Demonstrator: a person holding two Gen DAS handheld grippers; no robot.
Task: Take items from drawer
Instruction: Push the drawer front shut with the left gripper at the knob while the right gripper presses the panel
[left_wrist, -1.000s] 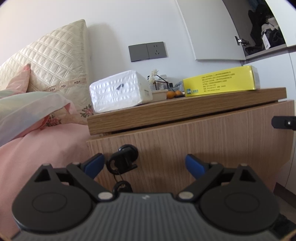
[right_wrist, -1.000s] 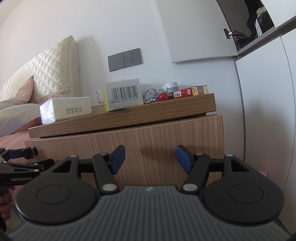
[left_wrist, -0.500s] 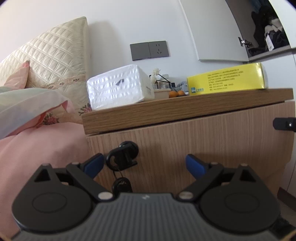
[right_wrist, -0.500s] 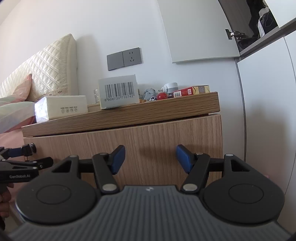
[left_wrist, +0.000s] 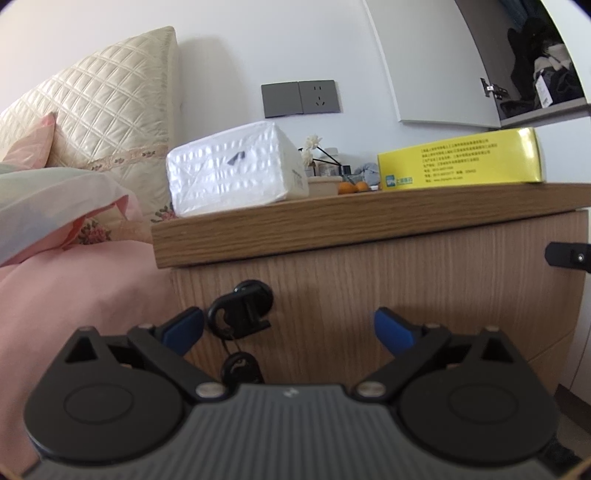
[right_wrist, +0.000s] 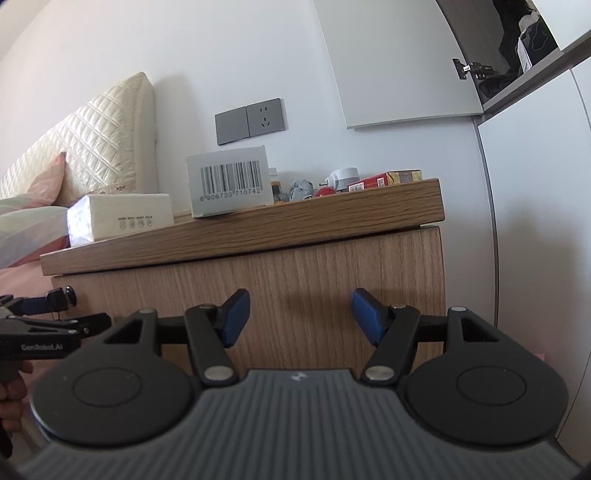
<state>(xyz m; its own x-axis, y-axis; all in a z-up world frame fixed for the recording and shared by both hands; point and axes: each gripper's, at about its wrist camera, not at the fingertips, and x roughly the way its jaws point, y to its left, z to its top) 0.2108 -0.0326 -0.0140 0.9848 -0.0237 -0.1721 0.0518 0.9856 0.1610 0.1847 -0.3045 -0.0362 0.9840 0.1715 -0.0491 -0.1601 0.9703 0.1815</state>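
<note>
A wooden nightstand stands beside the bed, its drawer front (left_wrist: 388, 291) (right_wrist: 280, 284) shut. A black key with a hanging key ring (left_wrist: 240, 310) sticks out of the lock at the drawer's upper left; in the right wrist view the key (right_wrist: 64, 295) shows small at the far left. My left gripper (left_wrist: 288, 330) is open close to the drawer front, its left fingertip just beside the key. My right gripper (right_wrist: 297, 315) is open before the right half of the drawer front, nothing between its fingers. The drawer's contents are hidden.
On the nightstand top (left_wrist: 332, 221) sit a white tissue pack (left_wrist: 236, 170), a yellow box (left_wrist: 458, 162), small oranges (left_wrist: 352, 187) and a barcoded box end (right_wrist: 229, 186). The pink bed (left_wrist: 74, 295) lies to the left, a white wardrobe (right_wrist: 535, 221) to the right.
Both grippers have drifted slightly to the right and closer along the drawer front. The key now sits nearer my left gripper's left fingertip. Both stay open.
</note>
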